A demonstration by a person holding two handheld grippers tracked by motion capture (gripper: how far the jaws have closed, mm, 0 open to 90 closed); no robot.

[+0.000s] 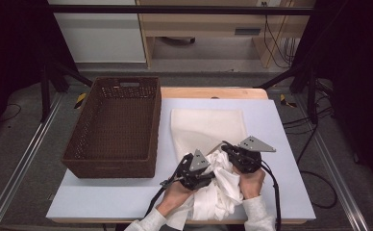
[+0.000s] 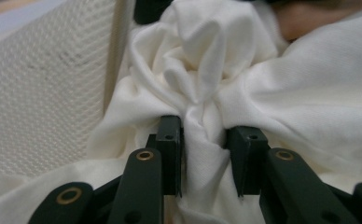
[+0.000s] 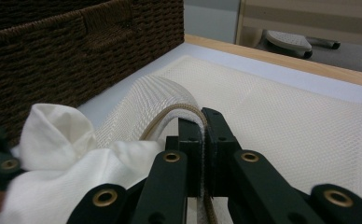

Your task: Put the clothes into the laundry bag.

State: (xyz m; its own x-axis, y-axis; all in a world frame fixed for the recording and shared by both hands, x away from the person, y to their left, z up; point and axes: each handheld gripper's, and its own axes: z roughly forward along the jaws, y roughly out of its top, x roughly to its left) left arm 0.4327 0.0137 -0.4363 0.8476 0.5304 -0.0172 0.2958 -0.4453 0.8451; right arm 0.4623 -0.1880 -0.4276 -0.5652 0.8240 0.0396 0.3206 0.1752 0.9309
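A cream mesh bag (image 1: 207,126) lies flat on the white table top (image 1: 280,144), right of the basket. A crumpled white garment (image 1: 220,190) is bunched at the bag's near end, between the person's two hands. My left gripper (image 1: 211,174) is shut on a thick fold of that garment (image 2: 286,93), with cloth filling the gap between its jaws (image 2: 205,140). My right gripper (image 1: 226,148) is shut on the bag's tan-bound edge (image 3: 203,126) and lifts it into an arch above the garment (image 3: 58,135). The rest of the mesh bag (image 3: 286,121) stays flat.
A dark brown wicker basket (image 1: 108,166) stands on the table's left half, its wall (image 3: 76,51) close to the raised bag edge. Beyond the table's far wooden edge are a cabinet and cables on the floor. Bare table top shows right of the bag.
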